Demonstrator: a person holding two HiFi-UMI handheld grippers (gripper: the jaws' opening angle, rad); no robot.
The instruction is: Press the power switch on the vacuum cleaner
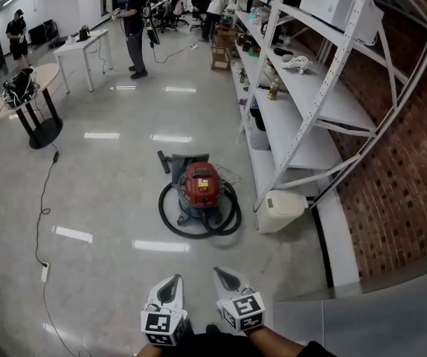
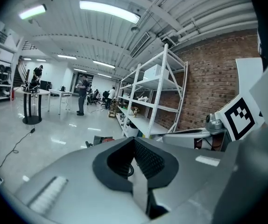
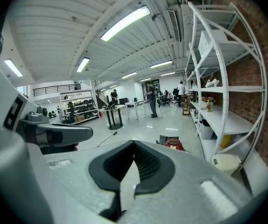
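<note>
The vacuum cleaner point(image 1: 201, 185) stands on the glossy floor ahead of me, a red-topped drum with its black hose point(image 1: 170, 216) coiled round the base. Both grippers hang at the bottom of the head view, well short of it. My left gripper point(image 1: 170, 287) and right gripper point(image 1: 228, 280) are side by side, each with jaws closed together and nothing held. The left gripper view looks over its shut jaws, my left gripper point(image 2: 136, 171), with a red edge of the vacuum point(image 2: 107, 139) just above. The right gripper view shows my right gripper point(image 3: 130, 171) shut and the vacuum point(image 3: 173, 144) beyond.
A white shelving rack point(image 1: 295, 95) runs along the brick wall on the right, with a cream canister point(image 1: 280, 210) on the floor at its foot, close to the vacuum. A black cable point(image 1: 44, 199) trails across the floor at left. A round black table point(image 1: 39, 110) and people stand farther off.
</note>
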